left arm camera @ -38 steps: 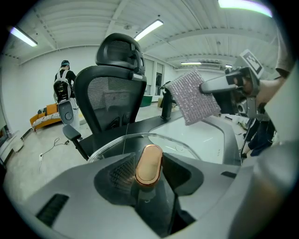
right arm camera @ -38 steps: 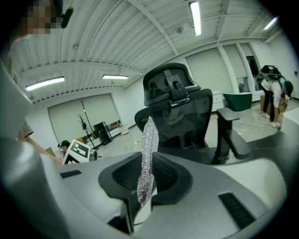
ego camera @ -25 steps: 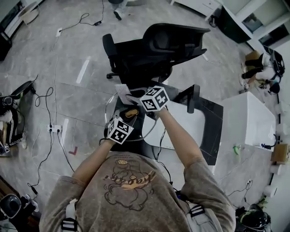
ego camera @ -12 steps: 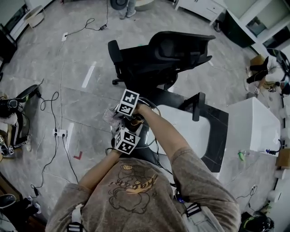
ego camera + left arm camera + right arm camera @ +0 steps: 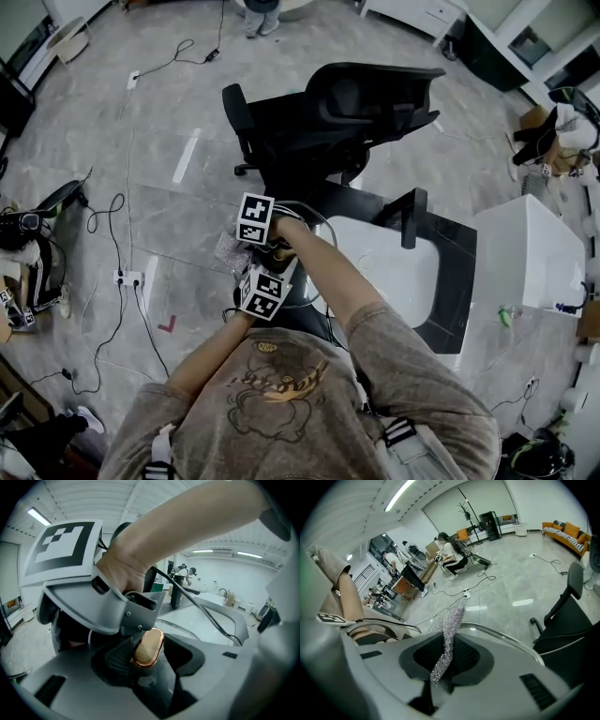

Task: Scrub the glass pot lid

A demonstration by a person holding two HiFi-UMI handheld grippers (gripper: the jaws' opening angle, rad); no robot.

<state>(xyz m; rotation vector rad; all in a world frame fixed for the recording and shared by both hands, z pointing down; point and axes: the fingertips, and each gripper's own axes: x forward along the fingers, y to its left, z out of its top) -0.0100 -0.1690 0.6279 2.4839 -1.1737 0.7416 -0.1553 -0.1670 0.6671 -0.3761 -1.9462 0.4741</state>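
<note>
Glass pot lid point(image 5: 296, 284), round and clear with a thin metal rim, hangs in the air in the head view. It is in front of the person's chest, over the near edge of the dark table point(image 5: 450, 281) and just left of the white sink basin point(image 5: 349, 225). The left gripper point(image 5: 274, 264) comes up from below to the lid's middle. The right gripper point(image 5: 240, 244) is just above it, with a silver glittery scrubbing cloth point(image 5: 228, 249) at its tip. I see nothing lying in the basin, though the arm hides part of it. A black office chair point(image 5: 328, 103) stands behind on the floor.

In the left gripper view, the jaws are closed on the tan oval knob with a copper ring point(image 5: 146, 648), one pad on each side. The clear glass spreads away beyond it, with the rim curving at the right.

In the right gripper view, the jaws are pressed together on the lower end of the cloth, which stands up as a soft strip. The rim of the lid arcs just behind it.

My judgement is that the lid is stiff, breakable and rather heavy for one small hold. The knob is the only safe place to take it, because the glass and the rim would slip. The lid may turn around the knob under hard rubbing, so the pressure should be gentle.
</note>
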